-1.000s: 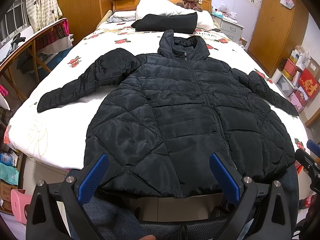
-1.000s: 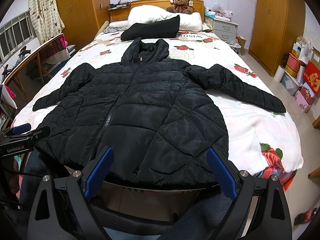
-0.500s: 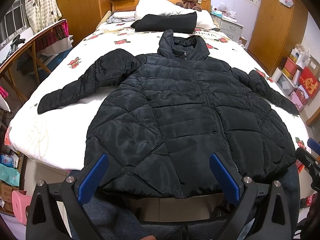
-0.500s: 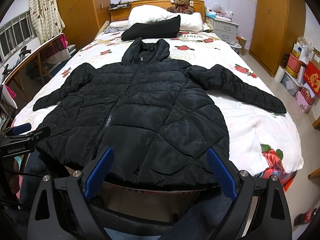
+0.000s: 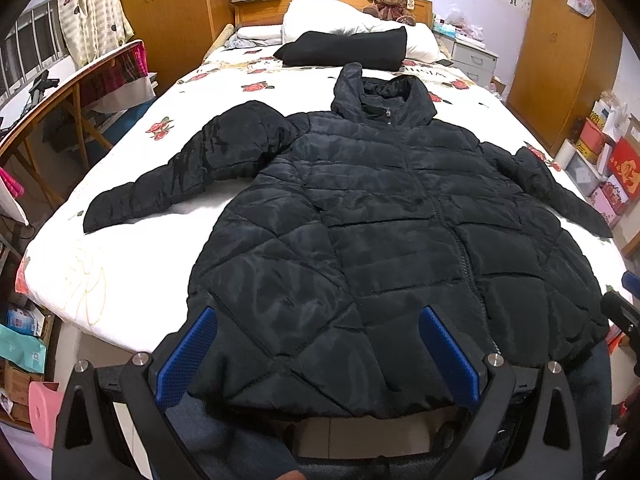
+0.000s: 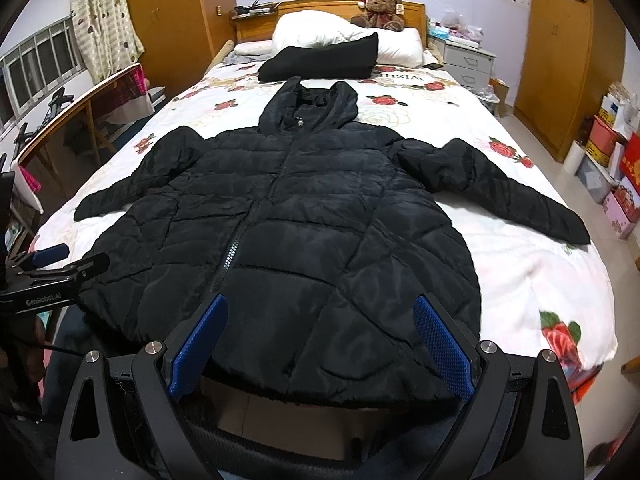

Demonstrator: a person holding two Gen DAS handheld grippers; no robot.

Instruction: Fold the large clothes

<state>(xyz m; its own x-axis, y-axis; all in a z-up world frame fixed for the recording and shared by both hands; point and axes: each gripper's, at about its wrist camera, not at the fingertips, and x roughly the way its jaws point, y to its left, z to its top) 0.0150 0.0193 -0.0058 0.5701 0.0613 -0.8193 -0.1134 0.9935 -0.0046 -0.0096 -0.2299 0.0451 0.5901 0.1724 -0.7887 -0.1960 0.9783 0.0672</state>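
Note:
A black quilted hooded jacket (image 5: 384,240) lies flat, front up and zipped, on the bed, sleeves spread to both sides, hem hanging over the foot edge. It also shows in the right wrist view (image 6: 304,232). My left gripper (image 5: 318,354) is open and empty, held just short of the hem's left half. My right gripper (image 6: 320,338) is open and empty, just short of the hem's right half. The left gripper (image 6: 52,268) appears at the left edge of the right wrist view.
The bed (image 5: 120,248) has a white rose-print sheet. A folded black garment (image 5: 344,48), white pillows and a teddy bear (image 5: 390,0) lie at the head. A wooden desk (image 5: 60,92) stands left; wardrobes, a nightstand and boxes (image 5: 608,160) stand right.
Both grippers have shifted very slightly toward the jacket; the jacket has not moved and both stay open.

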